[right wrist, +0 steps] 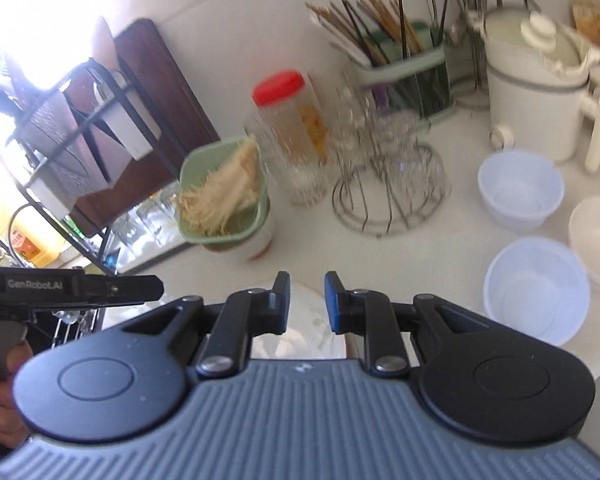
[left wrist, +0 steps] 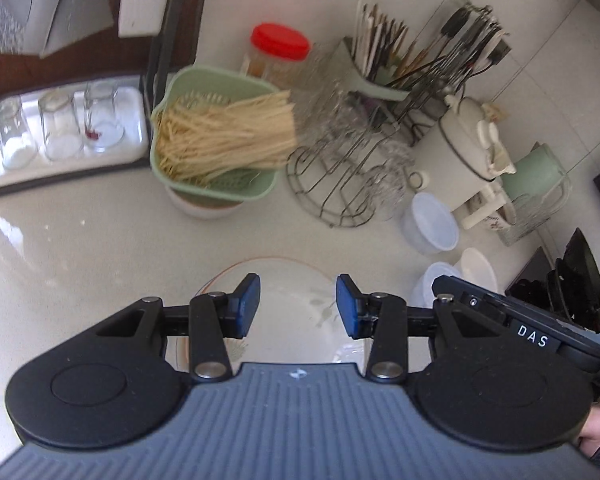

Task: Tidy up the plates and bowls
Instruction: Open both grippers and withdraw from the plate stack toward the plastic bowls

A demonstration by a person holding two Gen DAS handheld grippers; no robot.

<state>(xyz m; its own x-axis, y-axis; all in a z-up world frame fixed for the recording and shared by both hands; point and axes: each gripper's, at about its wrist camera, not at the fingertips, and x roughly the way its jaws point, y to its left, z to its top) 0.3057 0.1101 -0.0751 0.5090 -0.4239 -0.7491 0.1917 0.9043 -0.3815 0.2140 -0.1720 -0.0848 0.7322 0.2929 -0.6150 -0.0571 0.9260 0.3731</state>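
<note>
A white plate with a thin orange rim (left wrist: 292, 320) lies on the pale counter, right under my left gripper (left wrist: 298, 306), which is open above it and empty. The same plate (right wrist: 306, 332) shows below my right gripper (right wrist: 307, 304), whose jaws stand a little apart with nothing between them. Three white plastic bowls stand at the right: one near (right wrist: 536, 288), one farther back (right wrist: 520, 190), one at the edge (right wrist: 596, 236). In the left wrist view two of them show (left wrist: 430, 222) (left wrist: 478, 274).
A green basket of dry noodles (left wrist: 216, 140) sits on a bowl behind the plate. A wire glass rack (left wrist: 340, 176), a red-lidded jar (left wrist: 280, 50), a chopstick holder (left wrist: 384, 68) and a white kettle (right wrist: 536, 76) stand along the back. A glass tray (left wrist: 60, 132) is far left.
</note>
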